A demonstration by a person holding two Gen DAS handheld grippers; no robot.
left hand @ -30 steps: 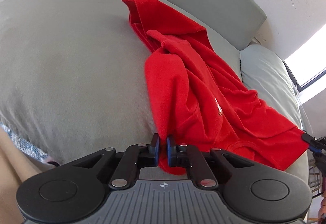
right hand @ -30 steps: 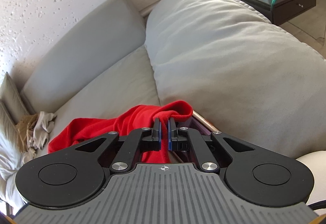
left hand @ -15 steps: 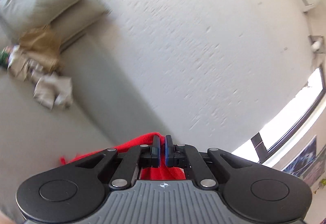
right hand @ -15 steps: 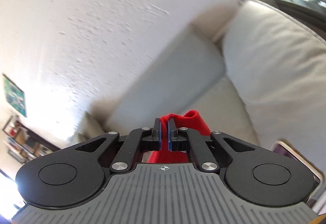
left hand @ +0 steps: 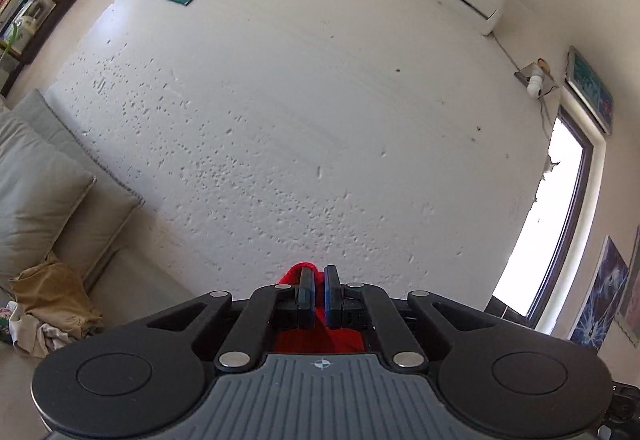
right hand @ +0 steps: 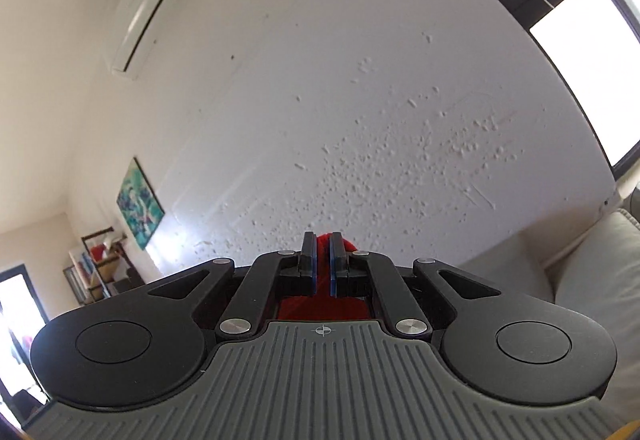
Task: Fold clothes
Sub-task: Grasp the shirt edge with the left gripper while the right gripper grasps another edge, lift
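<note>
Both claws clamped tight on the red shirt: left claw (left hand: 319, 274) w/ red shirt (left hand: 320, 336) pinched, right claw (right hand: 323, 242) same. Shirt hangs below, mostly hidden. Step: lift/spread. Next prob. lay it flat on the sofa (left hand: 36, 196), edges taut.

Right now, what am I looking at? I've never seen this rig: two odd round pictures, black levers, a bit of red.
There is no robot arm: a person holds a two-finger gripper in each hand, each with a fisheye camera looking along its fingers. One picture is from the left gripper, the other from the right gripper. Both point at the wall above a sofa. Each is shut on red cloth; most of it hangs out of view. A clothes pile lies on the sofa.
</note>
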